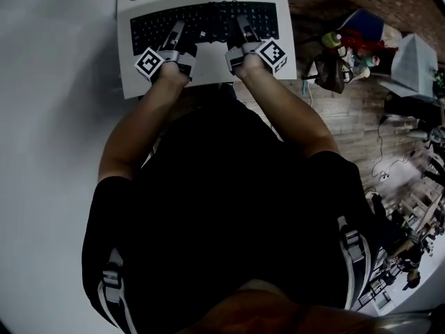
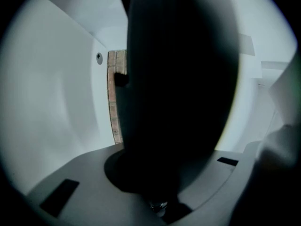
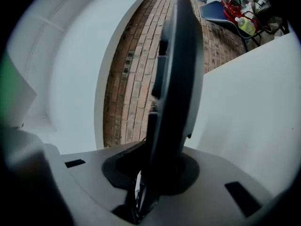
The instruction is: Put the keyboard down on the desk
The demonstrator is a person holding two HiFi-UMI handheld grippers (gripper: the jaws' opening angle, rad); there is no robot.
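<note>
Nearest you, both claws reach forward side by side. Your left claw (image 1: 178, 32) is pressed almost together and your right claw (image 1: 243, 25) stands a little wider. Each seems to pinch the near edge of the keyboard (image 1: 208, 14). The keyboard lies flat on the white worktop (image 1: 128, 26) or just above it; I can't tell which. You're likely at the set-down: lower until it rests, then spread both claws.
</note>
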